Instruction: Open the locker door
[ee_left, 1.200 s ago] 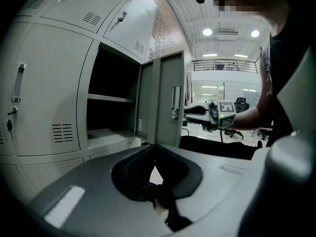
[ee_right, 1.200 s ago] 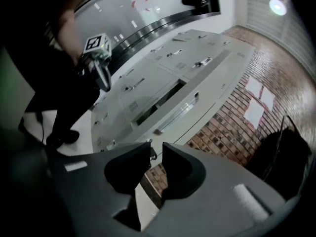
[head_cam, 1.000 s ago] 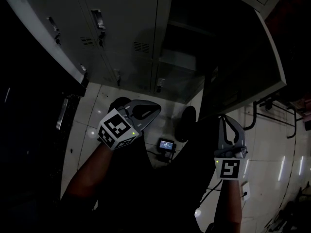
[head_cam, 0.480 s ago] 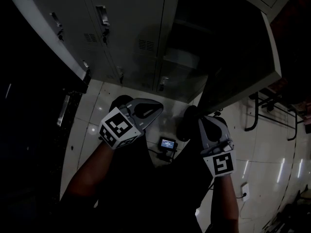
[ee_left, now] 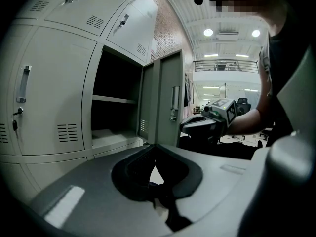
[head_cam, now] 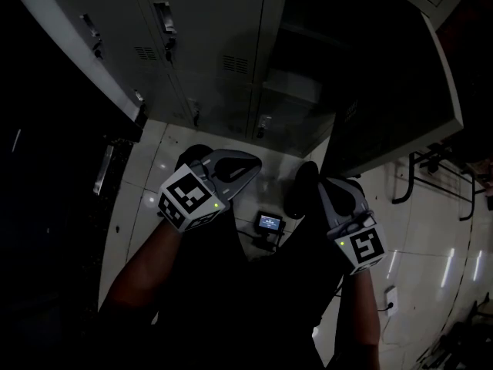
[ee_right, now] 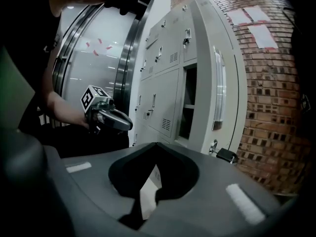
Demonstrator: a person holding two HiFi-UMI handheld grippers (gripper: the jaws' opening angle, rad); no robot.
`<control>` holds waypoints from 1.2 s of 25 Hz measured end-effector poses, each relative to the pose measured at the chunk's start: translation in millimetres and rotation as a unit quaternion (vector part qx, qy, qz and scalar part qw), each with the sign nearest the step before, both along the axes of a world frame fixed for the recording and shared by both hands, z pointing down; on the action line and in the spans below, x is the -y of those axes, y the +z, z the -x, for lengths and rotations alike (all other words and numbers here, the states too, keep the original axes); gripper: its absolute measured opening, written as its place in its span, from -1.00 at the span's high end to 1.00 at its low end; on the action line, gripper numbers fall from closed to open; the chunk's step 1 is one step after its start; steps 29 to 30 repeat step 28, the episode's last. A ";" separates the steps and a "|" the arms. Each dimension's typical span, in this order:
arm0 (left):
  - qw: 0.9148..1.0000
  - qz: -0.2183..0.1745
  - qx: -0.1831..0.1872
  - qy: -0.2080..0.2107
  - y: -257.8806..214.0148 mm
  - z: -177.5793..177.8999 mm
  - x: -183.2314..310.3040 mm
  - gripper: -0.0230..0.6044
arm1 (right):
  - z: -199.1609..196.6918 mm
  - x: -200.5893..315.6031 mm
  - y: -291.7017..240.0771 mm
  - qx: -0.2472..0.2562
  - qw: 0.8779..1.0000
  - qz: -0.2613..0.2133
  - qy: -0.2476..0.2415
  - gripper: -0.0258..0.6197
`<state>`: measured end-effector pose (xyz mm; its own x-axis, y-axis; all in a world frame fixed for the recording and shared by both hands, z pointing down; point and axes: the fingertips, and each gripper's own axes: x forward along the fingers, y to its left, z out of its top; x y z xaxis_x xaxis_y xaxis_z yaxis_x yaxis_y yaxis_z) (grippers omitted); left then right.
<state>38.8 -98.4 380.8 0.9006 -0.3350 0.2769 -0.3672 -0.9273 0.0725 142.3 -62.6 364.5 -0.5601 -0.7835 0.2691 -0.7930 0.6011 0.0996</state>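
While both tools hang low in front of the person's dark-clothed body, the one locker door (head_cam: 389, 91) that matters stands swung wide open at the right of the locker bank (head_cam: 208, 60). It is well apart from either tool, and its pale edge juts out over the tiled floor (head_cam: 431, 245). Two hand-held grippers are in play. The left hand-held gripper (head_cam: 236, 168) is clenched tip to tip with nothing in it, and the right hand-held gripper (head_cam: 336, 196) is likewise closed and empty. Each carries one marker cube. Behind the open door lies one dark compartment (ee_left: 116, 112) crossed by a single shelf (ee_left: 113, 99). To its left the closed doors show two long handles (head_cam: 163, 21) in the head view. One small device with a lit screen (head_cam: 269, 222) sits on the floor between the arms, and two dark shoes (head_cam: 302, 190) show beside the tools. From the right gripper view a brick wall (ee_right: 276, 93) rises just beyond the open door.
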 end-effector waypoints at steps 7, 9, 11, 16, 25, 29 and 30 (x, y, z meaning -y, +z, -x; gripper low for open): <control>1.000 0.000 0.005 0.000 1.5 -0.4 -0.9 0.89 | 1.2 3.7 5.7 0.003 1.000 0.007 0.002 0.92; 1.000 -0.001 0.006 -0.001 1.8 0.3 -0.3 0.89 | 0.2 5.9 5.9 0.010 1.000 0.009 0.005 0.92; 1.000 -0.001 0.007 -0.003 1.8 1.5 0.3 0.89 | 1.5 6.6 6.3 0.008 1.000 0.008 0.005 0.92; 1.000 0.000 0.006 -0.003 1.3 1.1 -0.4 0.89 | 3.6 5.7 6.6 0.008 1.000 0.010 0.001 0.92; 1.000 0.000 0.007 -0.002 1.9 0.7 -0.4 0.89 | 2.8 5.9 6.1 0.014 1.000 0.011 0.001 0.92; 1.000 0.002 0.007 -0.002 2.1 1.0 -0.7 0.89 | 2.9 6.2 5.5 0.015 1.000 0.011 0.000 0.92; 1.000 0.002 0.007 -0.002 2.1 1.0 -0.7 0.89 | 2.9 6.2 5.5 0.015 1.000 0.011 0.000 0.92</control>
